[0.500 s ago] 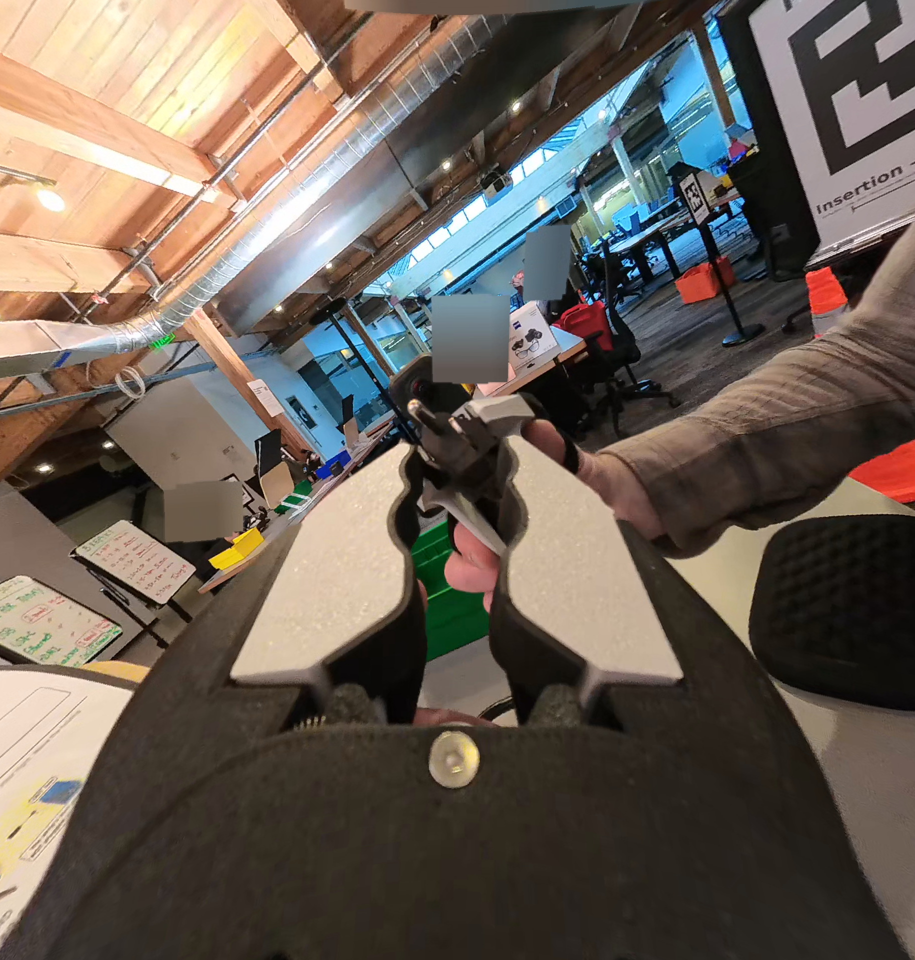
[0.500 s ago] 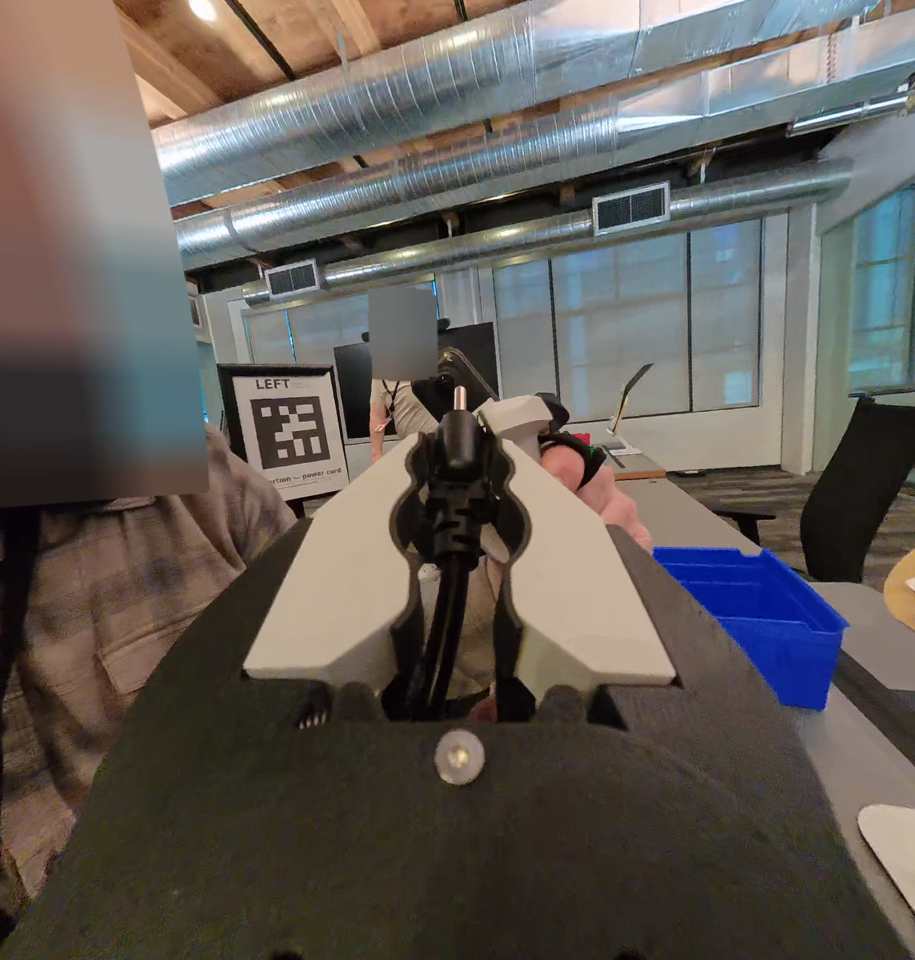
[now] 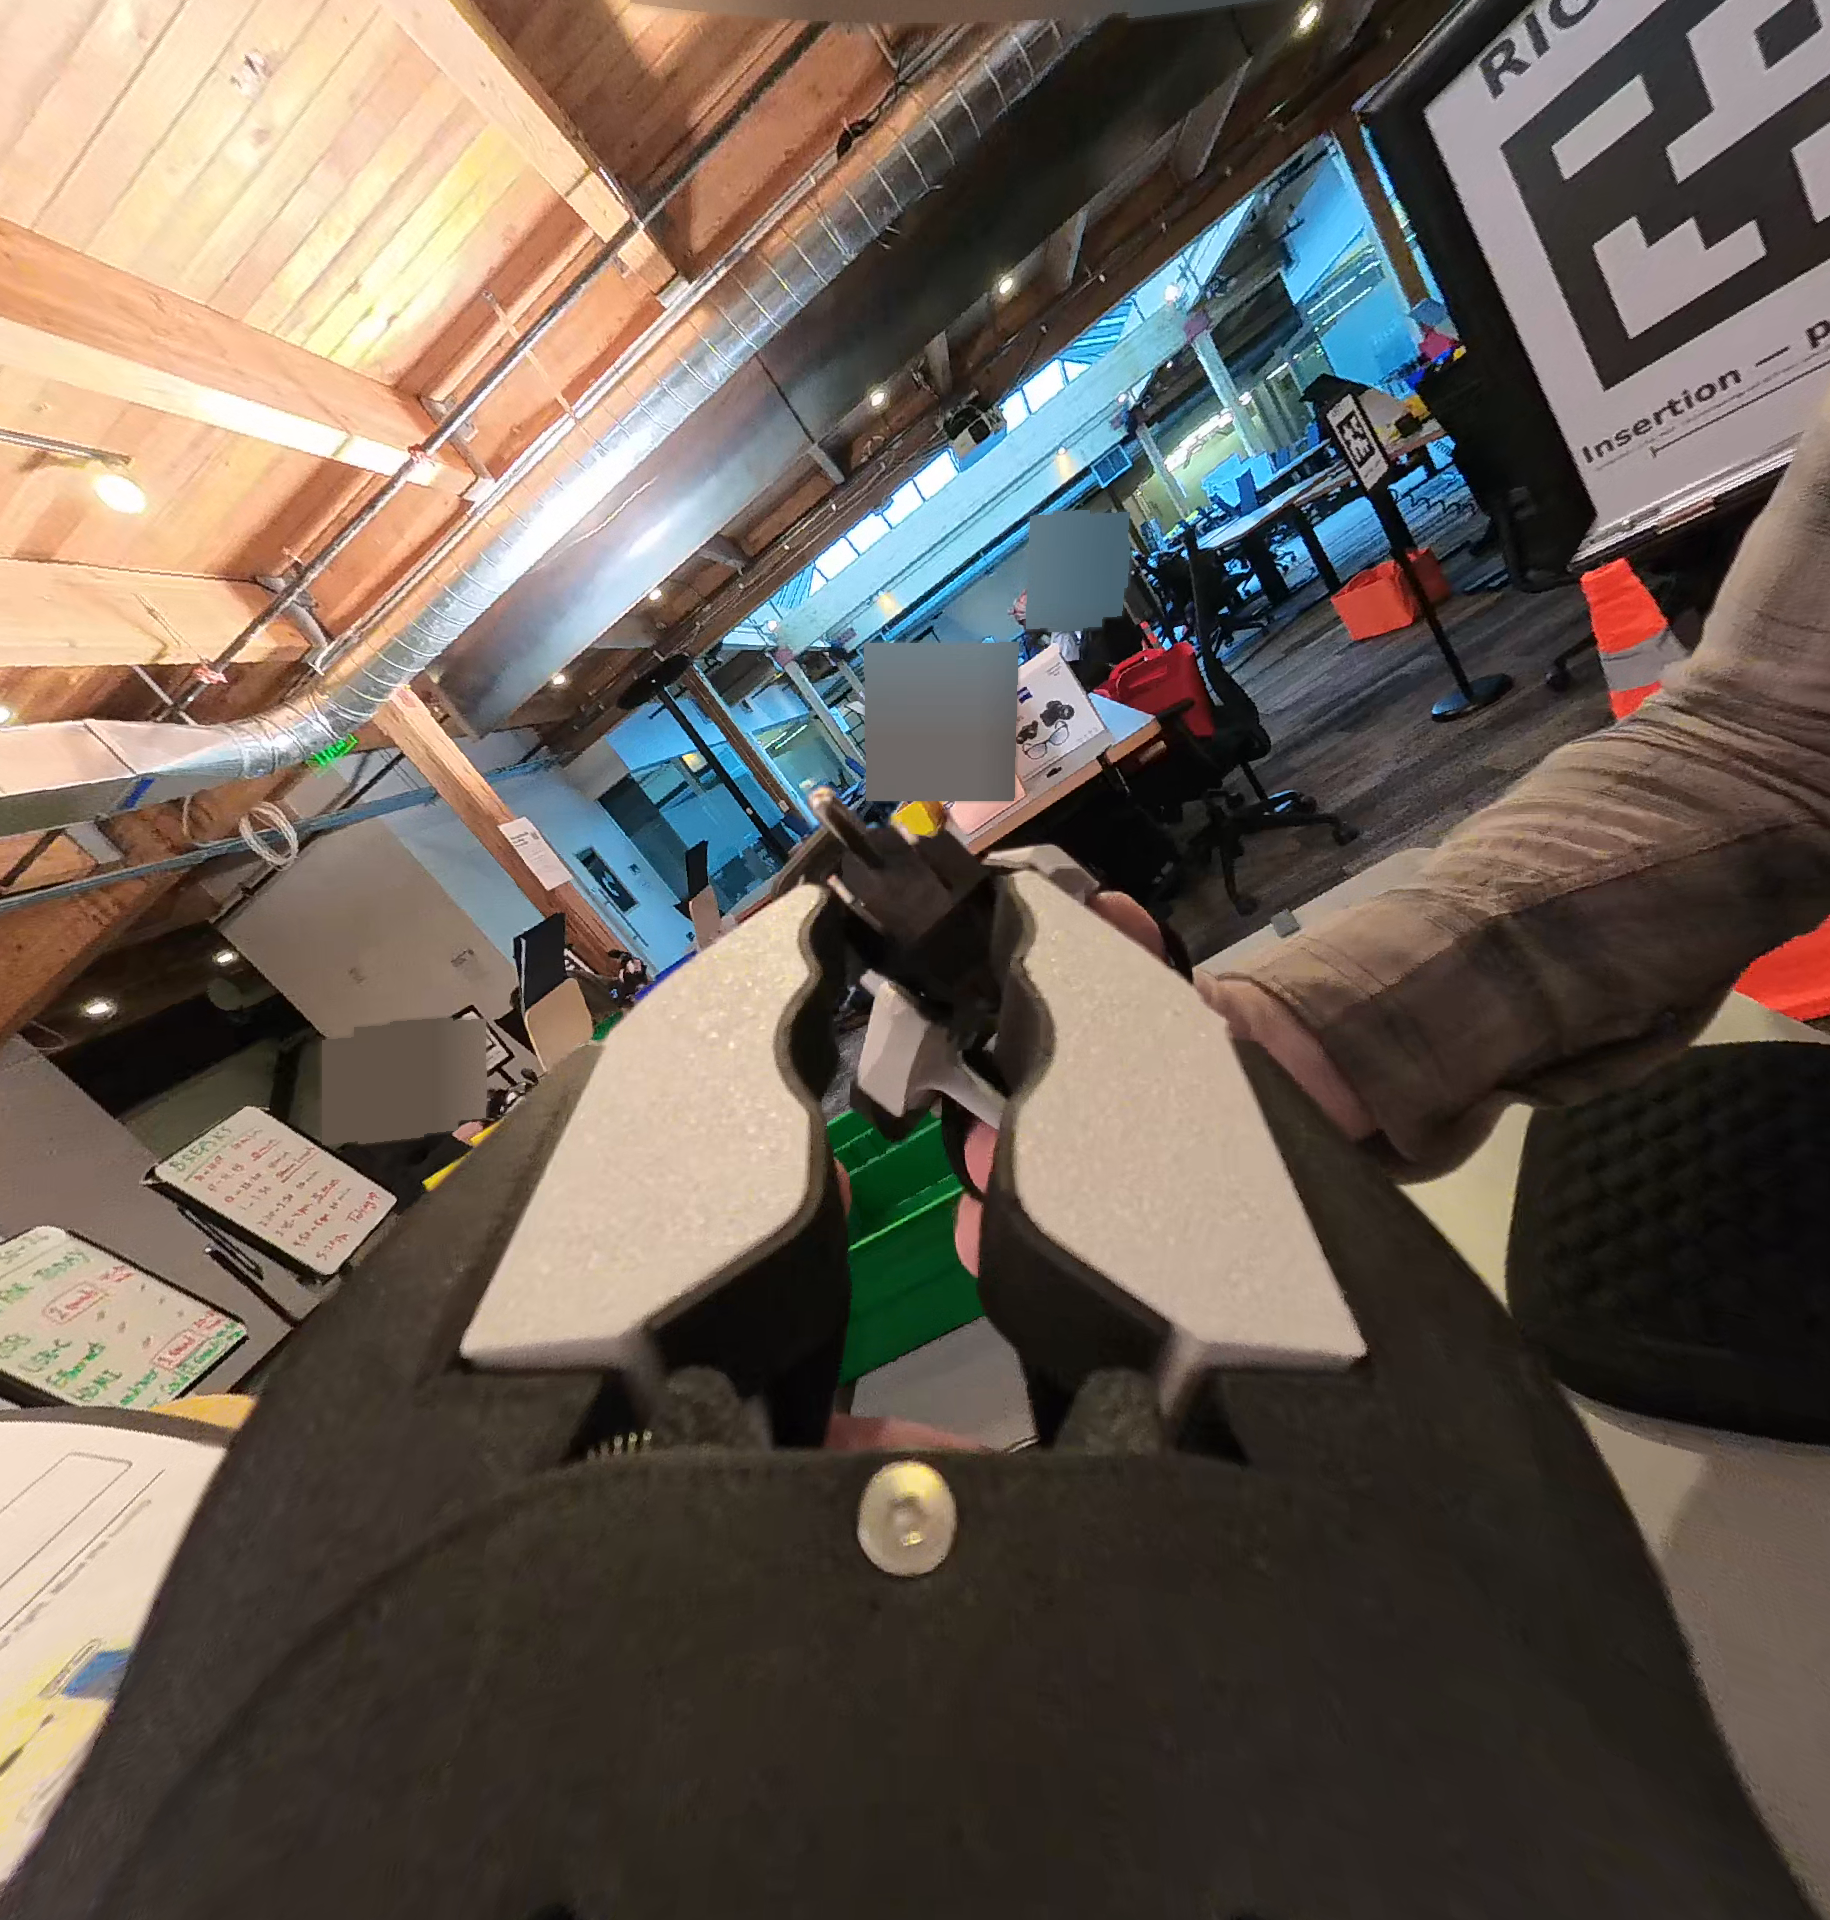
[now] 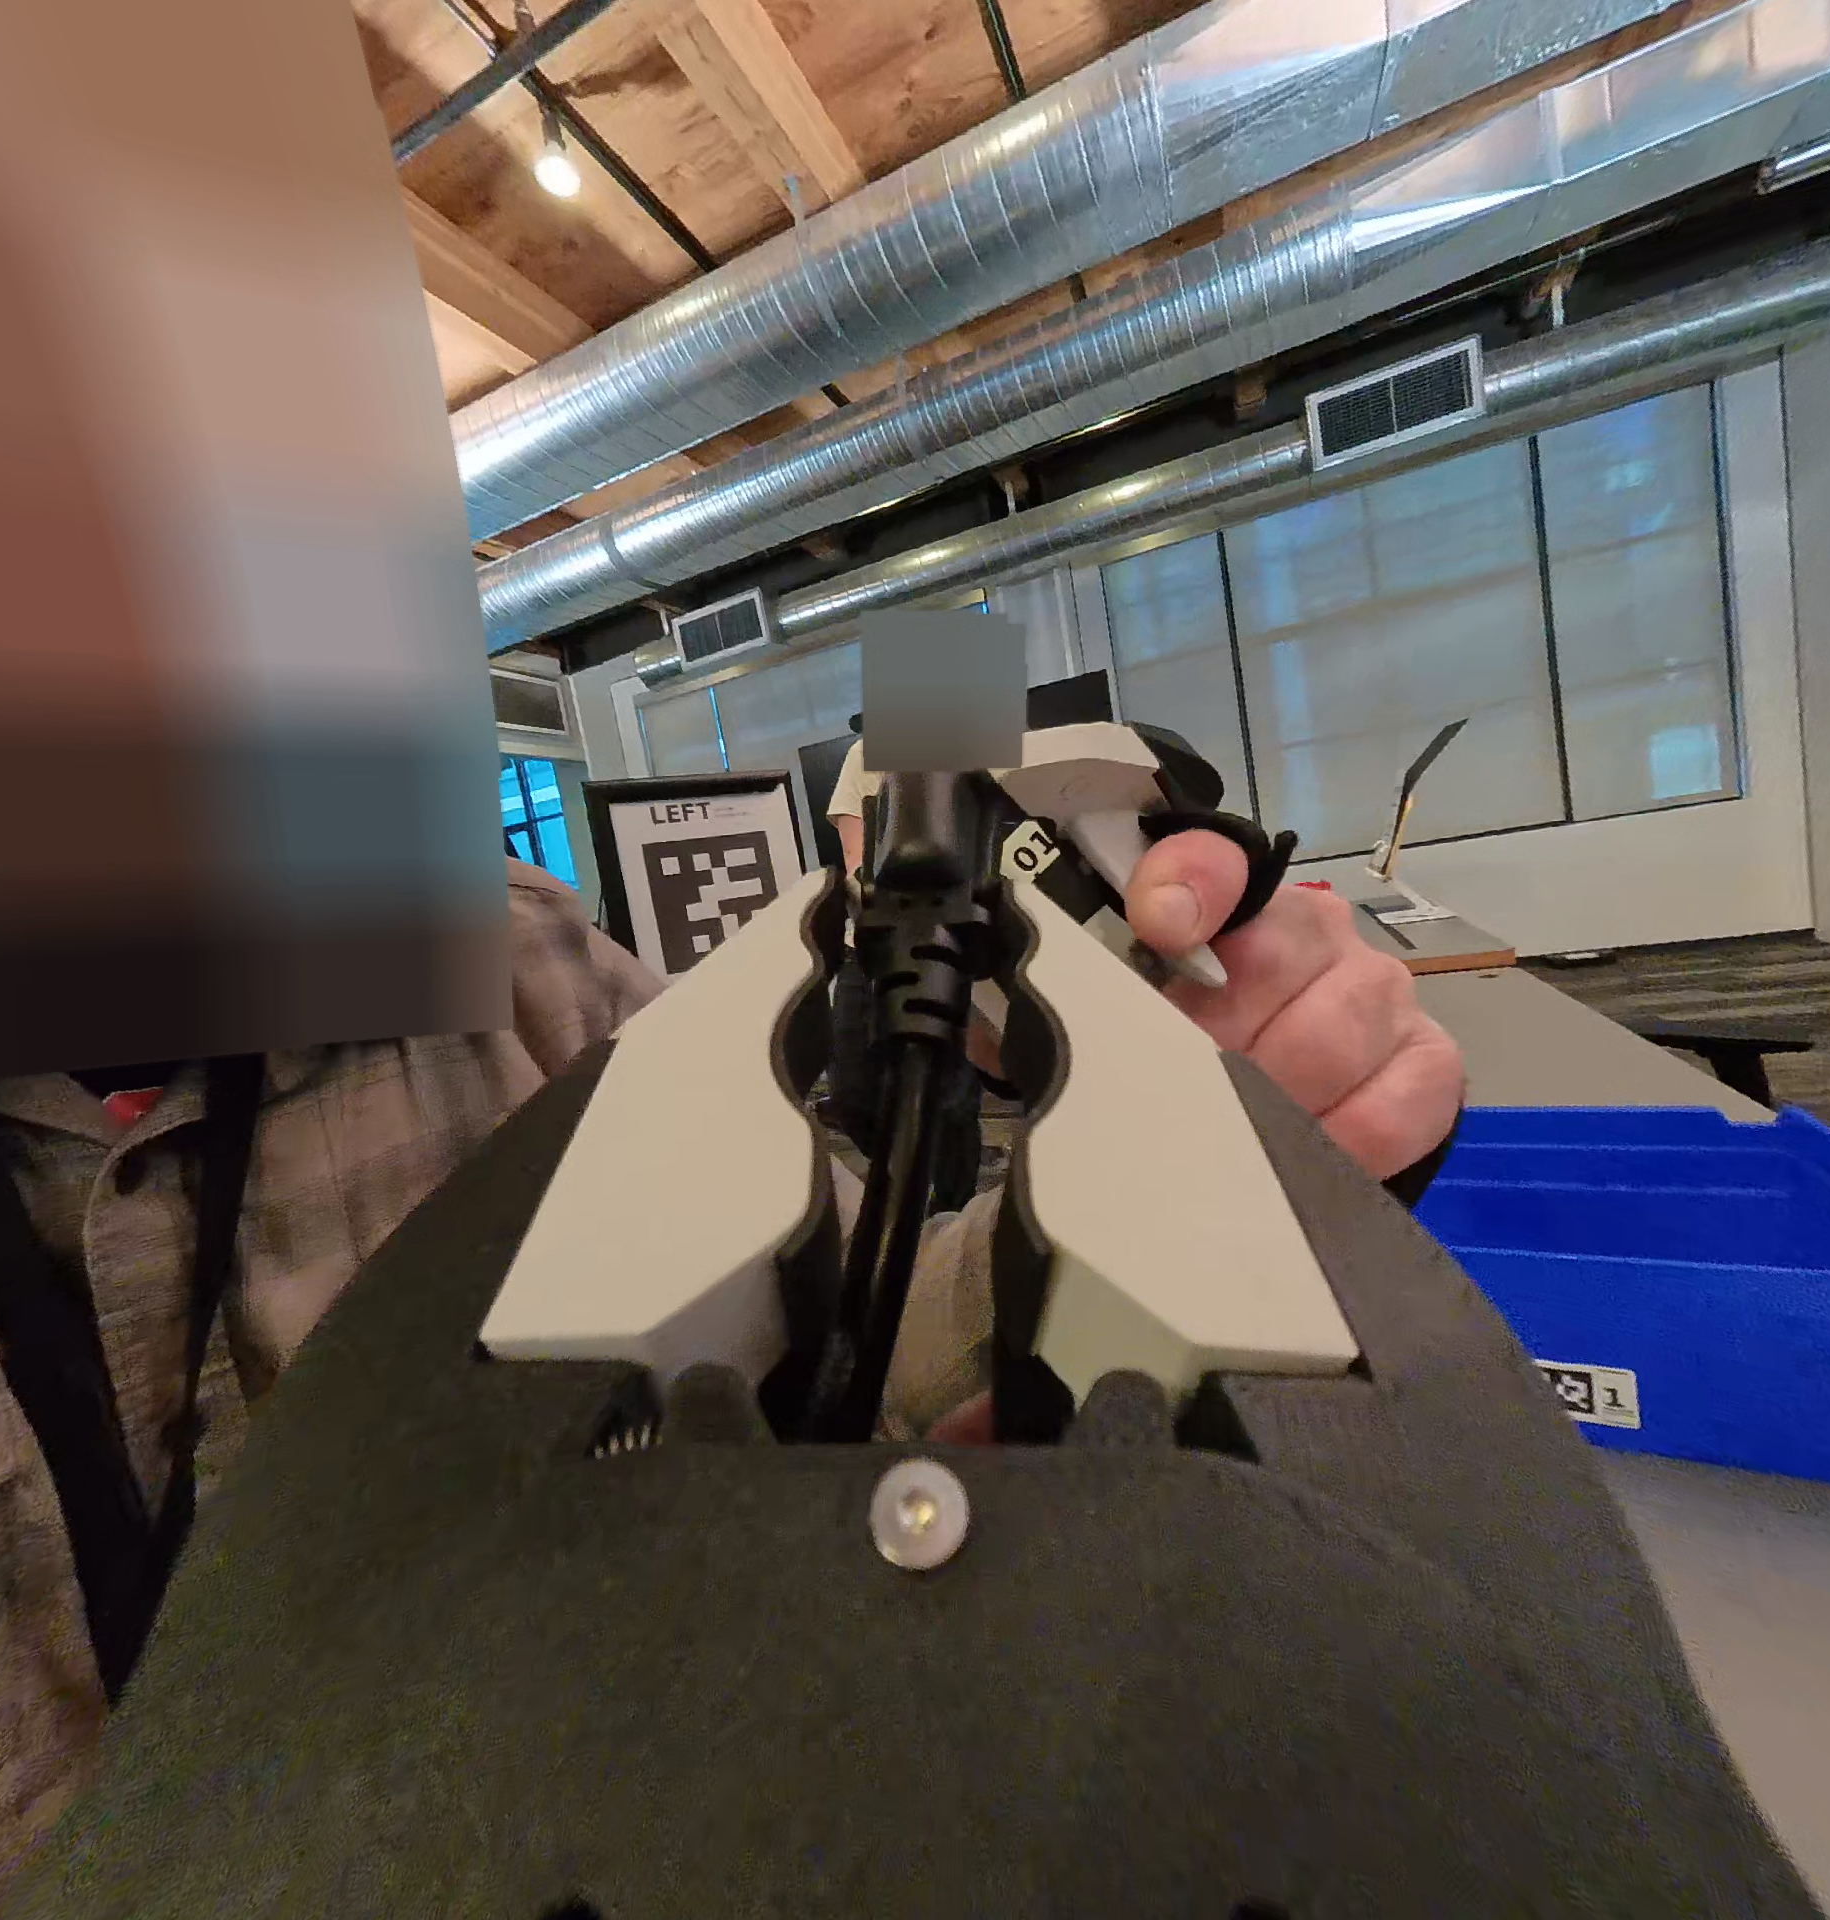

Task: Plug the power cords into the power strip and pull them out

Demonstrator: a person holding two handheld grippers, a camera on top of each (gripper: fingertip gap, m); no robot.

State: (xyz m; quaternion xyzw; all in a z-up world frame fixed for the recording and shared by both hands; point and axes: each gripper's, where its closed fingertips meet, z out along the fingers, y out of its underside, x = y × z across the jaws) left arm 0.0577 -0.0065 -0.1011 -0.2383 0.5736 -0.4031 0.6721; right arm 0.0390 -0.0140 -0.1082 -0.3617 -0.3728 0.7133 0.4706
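In the left wrist view my left gripper [image 3: 911,914] is shut on a black plug [image 3: 906,899], whose metal pins point up and left past the fingertips. A grey-white part of the other gripper [image 3: 906,1049] and a hand [image 3: 1275,1039] sit just behind it. In the right wrist view my right gripper [image 4: 926,920] is shut on the ribbed neck of a black power cord [image 4: 921,966]. The cord runs down between the fingers. A hand holding the other gripper's white handle [image 4: 1082,800] is close at the right. Both grippers point upward. The power strip is not in view.
A green bin [image 3: 890,1236] lies beyond the left fingers, and a black mesh pad [image 3: 1700,1247] is at the right. A blue bin [image 4: 1669,1268] stands on the grey table [image 4: 1784,1621]. Marker signboards [image 4: 708,873] [image 3: 1669,208] and an orange cone [image 3: 1628,634] stand farther off. Both grippers' tips are close together, under 4 cm apart.
Both grippers keep their hold. The left view has tilted further upward. In the right view the hand with the other gripper now shows larger and further right.
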